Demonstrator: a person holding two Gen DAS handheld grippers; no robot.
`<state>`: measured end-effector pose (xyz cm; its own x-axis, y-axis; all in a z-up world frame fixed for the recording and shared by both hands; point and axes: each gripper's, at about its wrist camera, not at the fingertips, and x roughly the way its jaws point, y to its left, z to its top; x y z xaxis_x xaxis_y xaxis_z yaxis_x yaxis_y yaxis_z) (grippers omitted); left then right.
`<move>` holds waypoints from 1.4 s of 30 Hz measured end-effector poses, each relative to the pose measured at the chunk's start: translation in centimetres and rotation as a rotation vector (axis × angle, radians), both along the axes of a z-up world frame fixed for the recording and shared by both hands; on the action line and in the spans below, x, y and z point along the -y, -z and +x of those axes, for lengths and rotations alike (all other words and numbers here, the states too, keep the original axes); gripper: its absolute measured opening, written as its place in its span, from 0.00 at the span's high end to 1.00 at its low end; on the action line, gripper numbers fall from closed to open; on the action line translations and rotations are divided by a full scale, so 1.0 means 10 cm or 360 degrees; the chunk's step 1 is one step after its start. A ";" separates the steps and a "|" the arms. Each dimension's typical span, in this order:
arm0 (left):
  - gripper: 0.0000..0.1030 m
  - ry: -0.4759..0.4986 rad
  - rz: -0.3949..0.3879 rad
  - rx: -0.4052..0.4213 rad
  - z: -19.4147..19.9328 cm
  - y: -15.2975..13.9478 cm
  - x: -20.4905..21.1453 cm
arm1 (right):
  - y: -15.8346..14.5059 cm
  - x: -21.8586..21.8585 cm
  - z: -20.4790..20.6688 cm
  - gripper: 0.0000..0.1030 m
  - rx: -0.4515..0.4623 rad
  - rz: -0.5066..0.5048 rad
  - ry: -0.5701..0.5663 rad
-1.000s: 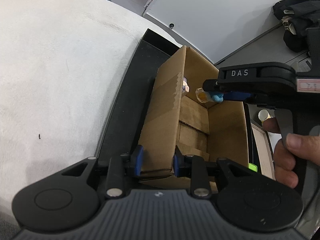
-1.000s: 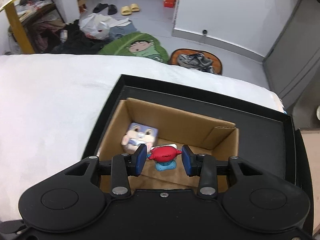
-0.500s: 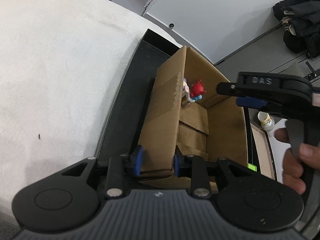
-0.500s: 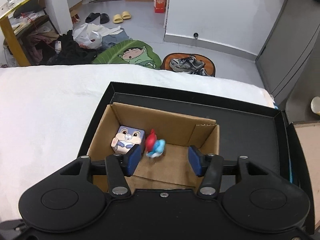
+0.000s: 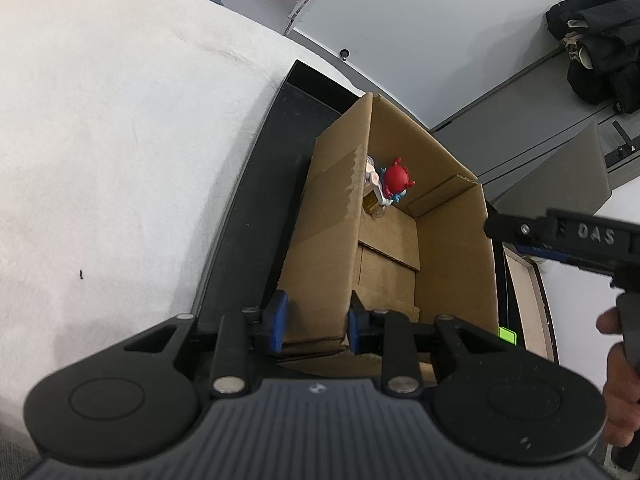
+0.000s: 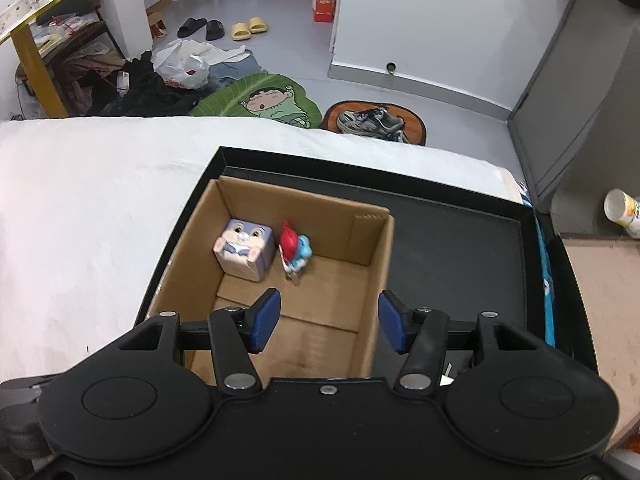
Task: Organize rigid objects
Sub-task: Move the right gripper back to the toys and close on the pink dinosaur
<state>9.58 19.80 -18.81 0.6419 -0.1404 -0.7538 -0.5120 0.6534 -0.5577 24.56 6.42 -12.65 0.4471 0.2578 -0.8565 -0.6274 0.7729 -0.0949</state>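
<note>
A brown cardboard box (image 6: 372, 280) stands in a black tray (image 6: 460, 256). My left gripper (image 5: 314, 322) is shut on the box's near wall (image 5: 328, 240), one pad on each side. Inside, at the far end, a red and blue toy figure (image 6: 294, 246) lies on its side next to a rabbit-faced cube (image 6: 244, 246). The figure (image 5: 396, 180) also shows in the left wrist view. My right gripper (image 6: 327, 320) hangs above the box's near half, its jaws opening with nothing between them.
The tray lies on a white cloth (image 6: 80, 200) that covers the surface to the left. A wooden board (image 6: 600, 280) and a paper cup (image 6: 622, 212) are to the right of the tray. A hand (image 5: 616, 380) holds the right gripper's handle.
The right gripper let go of the red and blue figure, which now lies in the box beside the cube. The gripper rose, drew back, and its jaws widened. The left gripper kept still.
</note>
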 end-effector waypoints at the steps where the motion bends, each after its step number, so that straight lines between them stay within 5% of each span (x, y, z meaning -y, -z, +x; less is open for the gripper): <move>1: 0.73 0.0000 0.0000 0.0000 0.00 0.00 0.00 | 0.00 0.03 -0.01 0.47 0.0002 0.0000 0.0001; 19: 0.73 0.0001 0.0003 0.0002 -0.01 -0.01 0.00 | -0.03 0.67 0.11 0.43 0.0009 0.0003 0.0155; 33: 0.73 0.0002 0.0002 0.0002 -0.02 -0.01 -0.01 | 0.30 1.08 0.31 0.43 -0.0037 -0.0076 0.0320; 42: 0.73 0.0002 -0.0001 0.0002 -0.03 -0.01 -0.02 | 0.63 1.36 0.47 0.44 -0.0192 -0.0034 0.0503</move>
